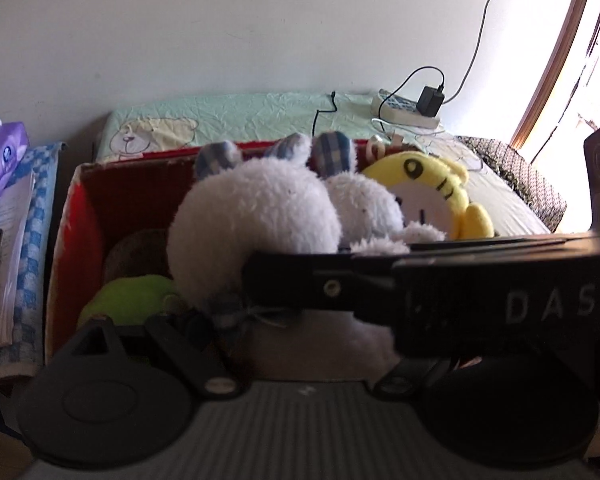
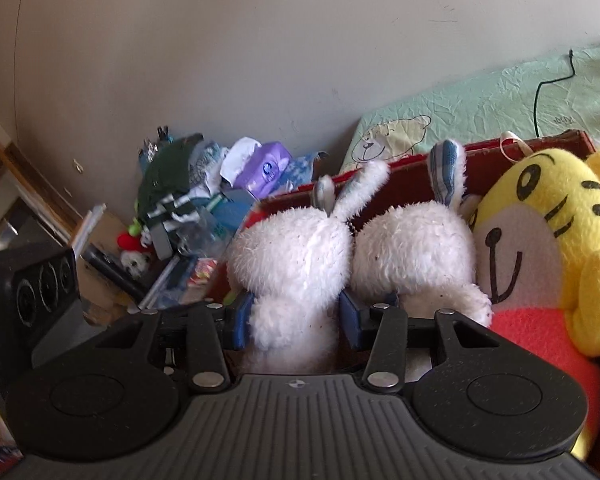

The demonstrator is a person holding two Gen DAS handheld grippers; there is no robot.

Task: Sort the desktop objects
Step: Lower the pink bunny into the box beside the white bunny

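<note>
1. In the right wrist view, the right gripper (image 2: 294, 322) sits at the lower centre of the frame, its blue-padded fingers (image 2: 242, 320) pinching the body of a white plush rabbit (image 2: 296, 256) from both sides.
2. A second white rabbit (image 2: 416, 252) lies just right of the first, touching it (both have blue checked ear linings).
3. Both rabbits sit inside a red cardboard box (image 2: 404, 178), whose far rim crosses the middle of the frame behind them.
4. A yellow tiger plush (image 2: 540, 220) fills the right side of the frame, leaning against the second rabbit; its lower part is orange-red.
5. A purple tissue pack (image 2: 266, 170) sits in a heap of clutter at centre left, against the wall.
6. A green bear-print mat (image 2: 480, 108) lies behind the box, upper right.
7. In the left wrist view, the left gripper (image 1: 300, 320) is at the bottom of the frame; a black bar marked "DAS" (image 1: 480, 300) crosses in front of it from the right, so I cannot tell how its jaws stand.
8. Here the rabbits appear at mid-frame in the box, with a green plush (image 1: 132, 296) at lower left inside it.
9. A power strip (image 1: 404, 114) with a black charger lies on the mat, upper right.
</note>
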